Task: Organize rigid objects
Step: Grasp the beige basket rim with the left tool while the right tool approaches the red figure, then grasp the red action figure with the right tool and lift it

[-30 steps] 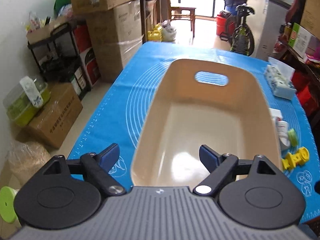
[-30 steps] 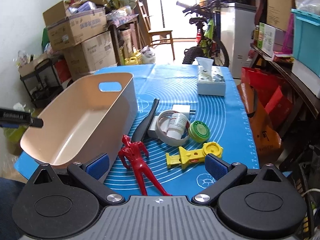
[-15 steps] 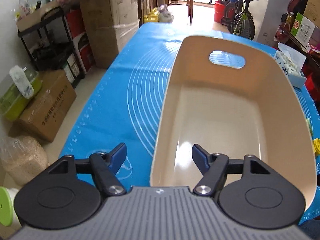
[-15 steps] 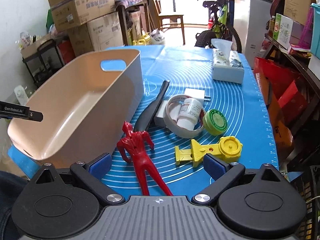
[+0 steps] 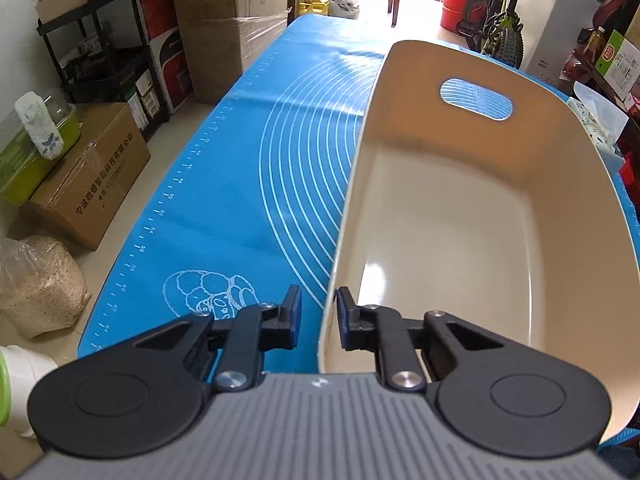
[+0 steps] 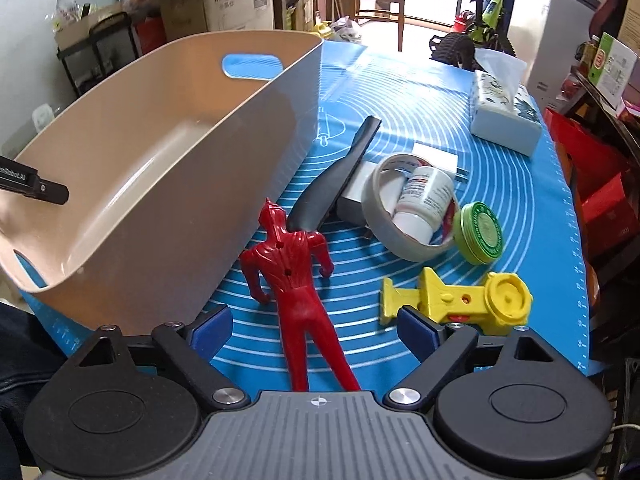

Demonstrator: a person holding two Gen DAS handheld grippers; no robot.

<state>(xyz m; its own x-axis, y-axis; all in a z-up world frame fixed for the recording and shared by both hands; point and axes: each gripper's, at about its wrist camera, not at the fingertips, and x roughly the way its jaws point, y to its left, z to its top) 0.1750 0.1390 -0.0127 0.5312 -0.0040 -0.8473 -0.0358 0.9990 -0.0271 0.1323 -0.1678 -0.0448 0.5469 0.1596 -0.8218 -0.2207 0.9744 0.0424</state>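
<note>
A: We logged the left gripper (image 5: 318, 322) narrowed around the near rim of the beige bin (image 5: 440, 220), one finger outside the wall and one inside. A thin gap showed on each side, so we could not tell whether the pads were touching the wall.

B: Agreed. The bin filled the right half of the left wrist view, sitting on the blue mat (image 5: 240, 184) with nothing in it. We judged it light, stiff plastic with a glossy, slippery wall; the rim or the handle slot at the far end looked like the better holds.

A: The right gripper (image 6: 314, 330) stood wide and held nothing, with its fingers on either side of the red figure's (image 6: 294, 268) legs at lower centre of the right wrist view.

B: We judged the figure hard, hollow and light. The waist or thighs seemed the firmest place to pinch, since the legs taper and could slip.

A: Neighbours: the figure's head lay just beside the bin wall and a black tool (image 6: 336, 178). The yellow toy (image 6: 456, 300) lay just beside the right finger.

B: Further right we noted a tape ring (image 6: 404, 236) around a white bottle (image 6: 424, 200), a green tin (image 6: 482, 232) touching the ring, and a tissue pack (image 6: 504, 116) in the upper right. In our judgement, the bin's tall wall was the main thing to clear.
</note>
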